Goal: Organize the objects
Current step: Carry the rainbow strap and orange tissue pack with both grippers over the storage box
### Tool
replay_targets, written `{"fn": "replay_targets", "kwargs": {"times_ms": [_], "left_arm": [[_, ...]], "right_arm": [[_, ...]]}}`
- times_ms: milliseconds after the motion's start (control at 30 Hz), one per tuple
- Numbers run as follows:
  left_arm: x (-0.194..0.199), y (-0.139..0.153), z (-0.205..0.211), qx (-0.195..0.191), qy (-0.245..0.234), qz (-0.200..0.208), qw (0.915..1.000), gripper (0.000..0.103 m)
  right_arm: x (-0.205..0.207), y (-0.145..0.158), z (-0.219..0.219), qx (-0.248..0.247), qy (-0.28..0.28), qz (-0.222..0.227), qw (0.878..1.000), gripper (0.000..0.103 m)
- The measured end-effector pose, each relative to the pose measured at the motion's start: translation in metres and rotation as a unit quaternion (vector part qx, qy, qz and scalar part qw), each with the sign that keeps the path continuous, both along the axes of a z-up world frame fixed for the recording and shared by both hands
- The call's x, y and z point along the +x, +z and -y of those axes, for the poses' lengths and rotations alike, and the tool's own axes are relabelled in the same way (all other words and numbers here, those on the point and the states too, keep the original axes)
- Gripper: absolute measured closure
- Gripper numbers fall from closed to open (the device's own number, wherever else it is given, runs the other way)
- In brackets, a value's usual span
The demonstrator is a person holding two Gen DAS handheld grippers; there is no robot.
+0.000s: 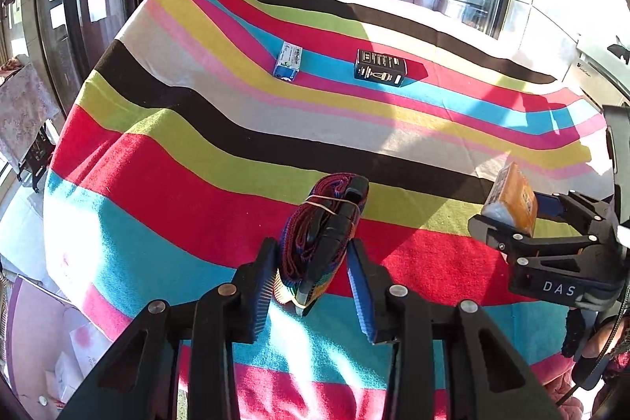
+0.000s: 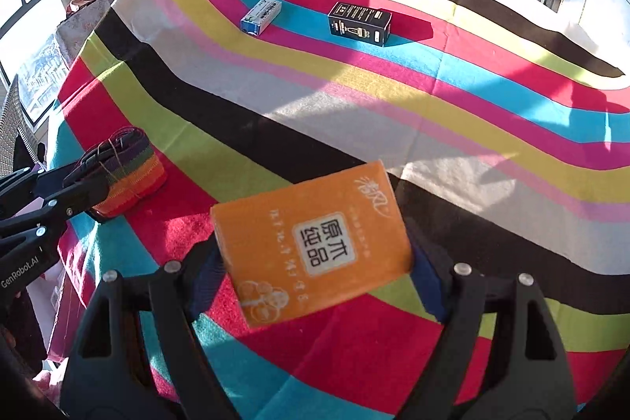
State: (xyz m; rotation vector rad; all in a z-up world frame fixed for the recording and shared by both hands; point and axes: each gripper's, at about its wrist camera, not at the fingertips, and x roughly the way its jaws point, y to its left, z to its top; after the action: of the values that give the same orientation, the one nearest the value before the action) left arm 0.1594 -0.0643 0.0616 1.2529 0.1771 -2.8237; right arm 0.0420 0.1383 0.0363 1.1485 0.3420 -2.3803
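On near red stripe of the striped cloth point(image 1: 165, 128): both grippers loaded.
Left gripper point(image 1: 311, 274) is clamping narrow on rolled strap point(image 1: 327, 223), rainbow webbing, black buckle, rubber-banded. Right gripper point(image 2: 315, 274) is gripping wide on orange tissue pack point(image 2: 311, 243), white label, printed text. Blue-white box point(image 2: 260, 15) and black box point(image 2: 360, 23) are lying far, apart.

Striped cloth point(image 2: 275, 128): woven fabric, matt, slightly fuzzy nap. Rolled strap point(image 1: 323, 243): coarse woven webbing with a glossy black plastic buckle. Tissue pack point(image 2: 315, 243): smooth orange plastic film, faint sheen. Black carton point(image 2: 360, 23) and blue-white carton point(image 2: 260, 15): printed cardboard, smooth. Left hand-held gripper point(image 1: 311, 280): matt black plastic, metal rivets, ribbed blue pads.
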Motion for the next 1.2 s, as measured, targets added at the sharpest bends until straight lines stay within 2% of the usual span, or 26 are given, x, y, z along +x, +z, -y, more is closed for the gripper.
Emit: {"fn": "replay_targets", "kwargs": {"times_ms": [67, 133, 167, 200, 233, 267, 333, 367, 433, 733, 1000, 1200], "left_arm": [[-0.005, -0.002, -0.001, -0.01, -0.012, 0.007, 0.9999, 0.063], [-0.015, -0.01, -0.004, -0.028, -0.019, 0.022, 0.9992, 0.051], [-0.02, -0.016, -0.003, -0.028, -0.022, 0.029, 0.999, 0.044], [-0.025, -0.021, -0.002, -0.022, -0.022, 0.033, 0.999, 0.041], [-0.031, -0.028, -0.001, -0.019, -0.02, 0.042, 0.9988, 0.042], [-0.036, -0.034, 0.0, -0.019, -0.018, 0.048, 0.9985, 0.046], [-0.036, -0.035, -0.001, -0.02, -0.02, 0.033, 0.9991, 0.065], [-0.035, -0.034, -0.001, -0.016, -0.017, 0.031, 0.9992, 0.066], [-0.028, -0.029, 0.003, 0.003, -0.015, 0.016, 0.9998, 0.066], [0.019, 0.012, 0.025, -0.001, 0.009, -0.03, 0.9995, 0.066], [0.071, 0.032, 0.063, -0.015, 0.059, -0.054, 0.9967, 0.066], [0.114, 0.028, 0.093, -0.026, 0.107, -0.046, 0.9929, 0.066]], "right_arm": [[-0.001, -0.002, 0.001, -0.003, -0.004, 0.005, 1.0, 0.02], [-0.001, -0.003, 0.002, -0.009, -0.006, 0.011, 1.0, 0.02], [-0.001, -0.003, 0.003, -0.01, -0.004, 0.012, 1.0, 0.02], [0.0, -0.004, 0.006, -0.009, -0.001, 0.013, 1.0, 0.02], [0.002, -0.005, 0.008, -0.007, 0.002, 0.013, 1.0, 0.02], [0.003, -0.006, 0.01, -0.005, 0.005, 0.014, 1.0, 0.02], [0.005, -0.008, 0.013, -0.002, 0.01, 0.015, 1.0, 0.02], [0.006, -0.008, 0.014, -0.001, 0.011, 0.015, 1.0, 0.02], [0.007, -0.008, 0.015, -0.002, 0.014, 0.015, 1.0, 0.02], [0.03, 0.01, 0.041, -0.008, 0.054, 0.0, 0.999, 0.02], [0.07, 0.032, 0.093, -0.011, 0.135, -0.023, 0.991, 0.02], [0.112, 0.032, 0.143, 0.007, 0.222, -0.03, 0.974, 0.02]]}}
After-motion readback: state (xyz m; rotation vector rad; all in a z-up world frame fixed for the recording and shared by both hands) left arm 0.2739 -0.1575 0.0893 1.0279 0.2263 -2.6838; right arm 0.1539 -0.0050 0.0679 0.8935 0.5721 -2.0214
